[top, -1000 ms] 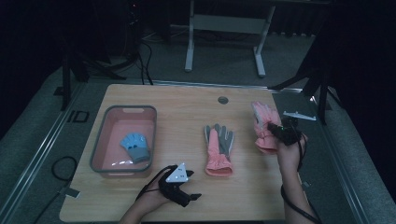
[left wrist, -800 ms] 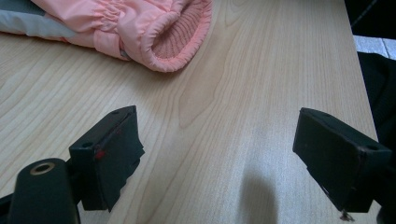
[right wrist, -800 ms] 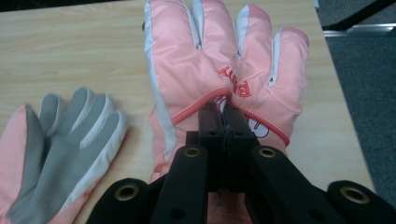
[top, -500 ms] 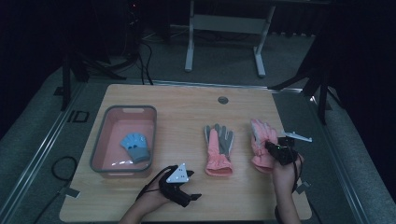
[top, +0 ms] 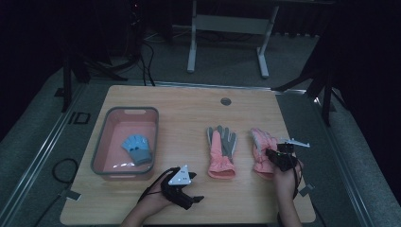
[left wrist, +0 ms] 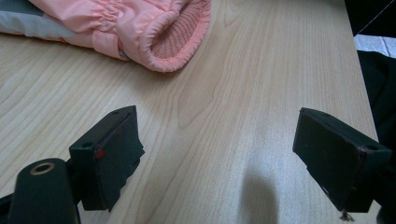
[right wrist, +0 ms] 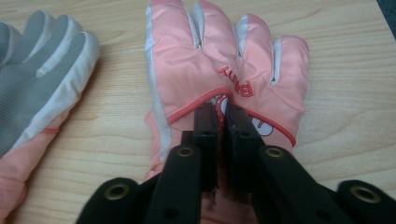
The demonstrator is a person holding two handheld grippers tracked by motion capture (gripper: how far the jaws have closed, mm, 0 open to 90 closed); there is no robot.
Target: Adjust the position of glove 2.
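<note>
One blue glove (top: 137, 148) lies in the pink bin (top: 100, 142); right gripper (right wrist: 219, 116) pinches the pink glove (right wrist: 224, 74), left gripper (left wrist: 219, 154) spread

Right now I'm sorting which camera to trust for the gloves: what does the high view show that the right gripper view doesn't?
High view alone: pink bin holding a blue glove, and the left gripper, open. Right gripper view alone: red lettering on the pink glove, a fold of it pinched between the jaws, which have just been opening. Both: that glove, the grey-palmed glove, the right gripper, the table.

A blue glove (top: 137, 148) lies inside the pink bin (top: 100, 146) on the table (top: 189, 109).
</note>
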